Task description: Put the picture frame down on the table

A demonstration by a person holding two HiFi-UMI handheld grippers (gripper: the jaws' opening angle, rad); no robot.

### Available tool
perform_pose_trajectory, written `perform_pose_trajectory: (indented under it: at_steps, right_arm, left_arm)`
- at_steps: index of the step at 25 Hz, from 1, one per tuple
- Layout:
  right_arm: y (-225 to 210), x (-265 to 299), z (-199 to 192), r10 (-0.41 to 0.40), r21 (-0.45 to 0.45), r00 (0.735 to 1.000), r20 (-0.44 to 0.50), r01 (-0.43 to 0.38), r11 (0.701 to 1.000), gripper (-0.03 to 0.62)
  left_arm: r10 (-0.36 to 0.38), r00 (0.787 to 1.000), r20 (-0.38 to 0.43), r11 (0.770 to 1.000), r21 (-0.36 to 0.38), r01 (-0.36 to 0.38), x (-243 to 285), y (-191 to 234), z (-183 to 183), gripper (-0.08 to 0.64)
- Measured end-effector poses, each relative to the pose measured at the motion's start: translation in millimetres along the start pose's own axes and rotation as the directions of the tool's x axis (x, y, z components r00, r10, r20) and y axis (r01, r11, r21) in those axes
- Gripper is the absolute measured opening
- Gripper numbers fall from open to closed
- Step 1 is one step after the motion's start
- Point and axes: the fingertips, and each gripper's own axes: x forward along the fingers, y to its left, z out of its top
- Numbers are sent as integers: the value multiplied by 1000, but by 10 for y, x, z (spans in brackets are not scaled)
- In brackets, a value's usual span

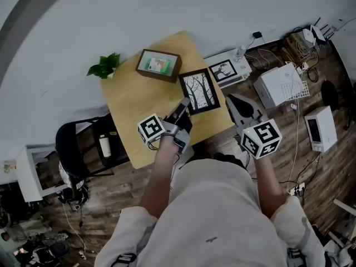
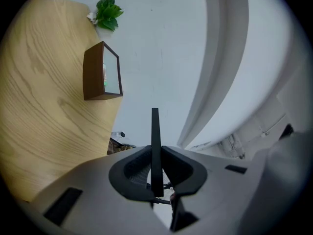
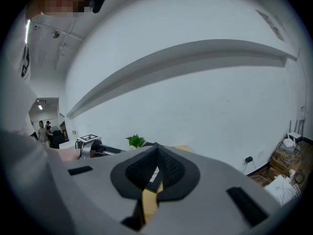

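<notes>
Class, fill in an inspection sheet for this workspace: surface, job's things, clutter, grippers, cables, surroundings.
Surface: light wooden table, set against a white wall.
Job's things: black-framed tree picture, held by its corner above the table's right side.
Clutter: brown box frame; small green plant.
Grippers: left gripper shut on the picture; right gripper shut, empty.
Cables: loose cables on the floor.
Surroundings: black chair; white boxes.

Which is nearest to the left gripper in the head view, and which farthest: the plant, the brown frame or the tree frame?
1. Tree frame: clamped in the left gripper, by the right edge of the table.
2. Brown frame: farther back on the table, towards the wall.
3. Plant: at the table's far left corner.
</notes>
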Motion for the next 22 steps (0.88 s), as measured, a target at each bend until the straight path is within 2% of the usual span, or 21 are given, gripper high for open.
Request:
perform_pose_trajectory:
  at_steps: [3,13,22]
  right_arm:
    - [21,61,-31,-16,5,1000,-5,16,1000,-2]
    - [78,318,-131,-53,42,998,-30,54,998,-2]
    - [-9,391,-330,-53,63,996,-77,58,996,-2]
  left_arm:
    - [-11,1000,-26,1000,7,11,42,38,39,63]
    - [39,994,-99,999,-14,-41,114,388,149,63]
    - [53,991,-124,998,-35,-58,284,639,183,63]
